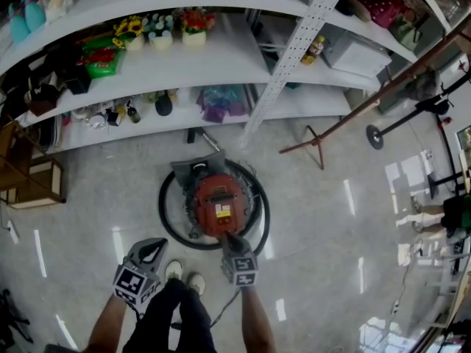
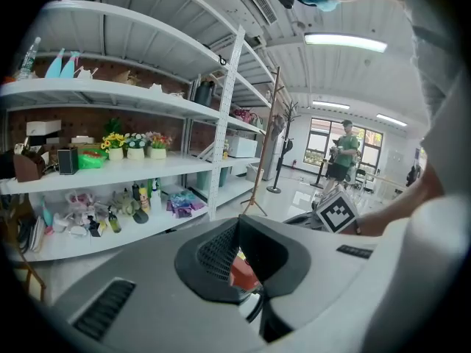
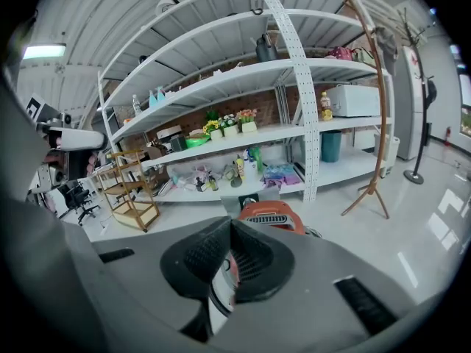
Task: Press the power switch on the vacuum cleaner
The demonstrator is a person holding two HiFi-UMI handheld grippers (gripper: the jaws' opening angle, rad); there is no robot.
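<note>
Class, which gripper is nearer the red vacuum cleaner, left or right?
Right. The right gripper sits at the near edge of the vacuum cleaner; the left gripper hangs off to its left.

Staged lab or studio: white shelves (image 1: 184, 68) lining wall, carrying flower pots (image 1: 158, 34), bottles (image 1: 132, 113), microwave (image 3: 353, 100); coat rack (image 1: 353, 116), office chair (image 3: 79, 198) standing on glossy floor (image 1: 331, 219).

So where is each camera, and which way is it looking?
Head view: on the person's head, looking steeply down at the red vacuum cleaner on the floor; arms, legs, shoes, left gripper and right gripper show.
Left gripper view: on the left gripper, facing the shelves past its shut jaws; the person's right arm shows.
Right gripper view: on the right gripper, facing the vacuum cleaner and shelves; its shut jaws show.
Shared: all three see the shelves' flower pots.
</note>
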